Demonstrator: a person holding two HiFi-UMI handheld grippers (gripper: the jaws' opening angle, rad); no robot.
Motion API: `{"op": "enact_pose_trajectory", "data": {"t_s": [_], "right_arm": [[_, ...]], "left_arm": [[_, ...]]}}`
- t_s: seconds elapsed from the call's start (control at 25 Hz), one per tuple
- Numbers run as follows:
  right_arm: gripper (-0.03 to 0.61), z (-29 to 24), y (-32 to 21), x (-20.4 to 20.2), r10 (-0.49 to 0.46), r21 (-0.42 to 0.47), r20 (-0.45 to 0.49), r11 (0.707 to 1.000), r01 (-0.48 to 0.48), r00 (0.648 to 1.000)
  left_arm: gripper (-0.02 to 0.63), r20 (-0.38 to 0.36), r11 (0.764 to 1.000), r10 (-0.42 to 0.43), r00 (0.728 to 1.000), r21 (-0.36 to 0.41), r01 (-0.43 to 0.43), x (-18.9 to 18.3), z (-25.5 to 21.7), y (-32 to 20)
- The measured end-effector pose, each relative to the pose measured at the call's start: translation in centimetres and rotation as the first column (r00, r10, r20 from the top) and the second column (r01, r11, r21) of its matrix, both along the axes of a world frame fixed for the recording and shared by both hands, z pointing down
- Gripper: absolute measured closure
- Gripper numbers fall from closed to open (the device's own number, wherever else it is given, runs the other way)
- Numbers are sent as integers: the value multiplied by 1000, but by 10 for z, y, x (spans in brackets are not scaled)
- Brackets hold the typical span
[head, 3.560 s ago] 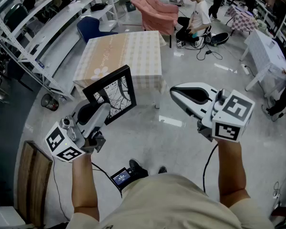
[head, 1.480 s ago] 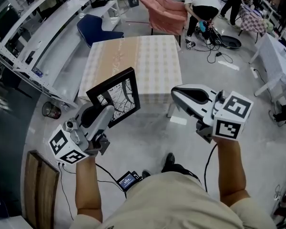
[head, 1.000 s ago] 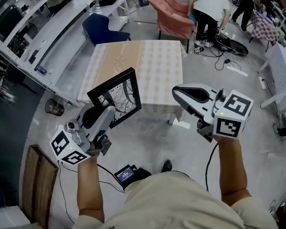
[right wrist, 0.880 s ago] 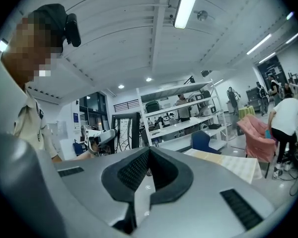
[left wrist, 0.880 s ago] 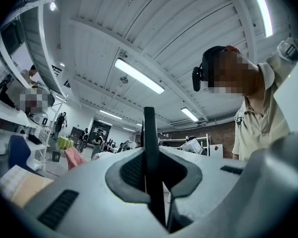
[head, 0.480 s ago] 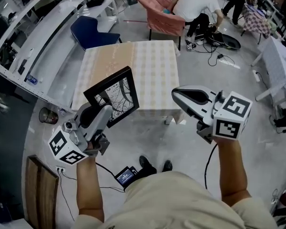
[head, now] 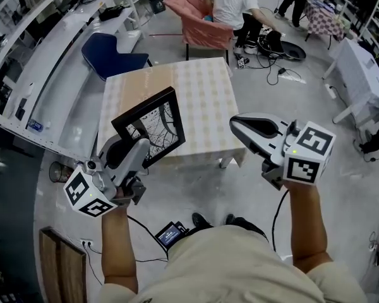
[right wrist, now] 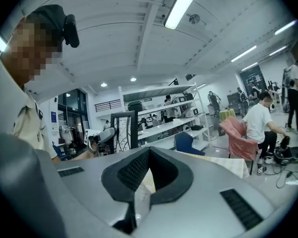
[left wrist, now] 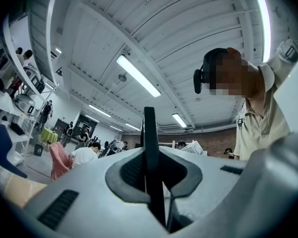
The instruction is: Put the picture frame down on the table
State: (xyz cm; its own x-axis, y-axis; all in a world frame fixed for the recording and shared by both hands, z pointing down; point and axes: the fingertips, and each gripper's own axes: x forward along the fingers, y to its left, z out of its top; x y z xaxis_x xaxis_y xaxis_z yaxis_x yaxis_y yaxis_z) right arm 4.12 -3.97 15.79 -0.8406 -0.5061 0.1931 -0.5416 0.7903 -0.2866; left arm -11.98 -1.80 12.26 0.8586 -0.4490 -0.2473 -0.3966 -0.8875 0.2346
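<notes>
Black frame [head: 150, 126], clamped edgewise in my left hand-held gripper [head: 138, 148], hangs near the desk [head: 202, 84] for lowering; my right hand-held gripper [head: 235, 124] is closed, empty.

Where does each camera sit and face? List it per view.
Head view: on the head, steeply down onto the table; both forearms, left gripper, right gripper.
Left gripper view: on that gripper, up at the ceiling; picture frame in its jaws, person's torso.
Right gripper view: on that gripper, across the room; person's shirt.
Shared: head and right gripper views both show frame and table.
</notes>
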Motion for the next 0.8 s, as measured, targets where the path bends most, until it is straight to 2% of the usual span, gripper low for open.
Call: {"op": "enact_pose_trajectory", "data": {"t_s": [0.36, 0.8], "right_arm": [[575, -10, 4, -13, 10, 23, -7, 1000, -10, 1000], [575, 12, -18, -23, -56, 19, 15, 998, 56, 998]], "left_arm": [[566, -1, 999, 39, 999, 24, -39, -5, -9, 1], [566, 14, 1000, -25, 1000, 16, 25, -9, 10, -6]]}}
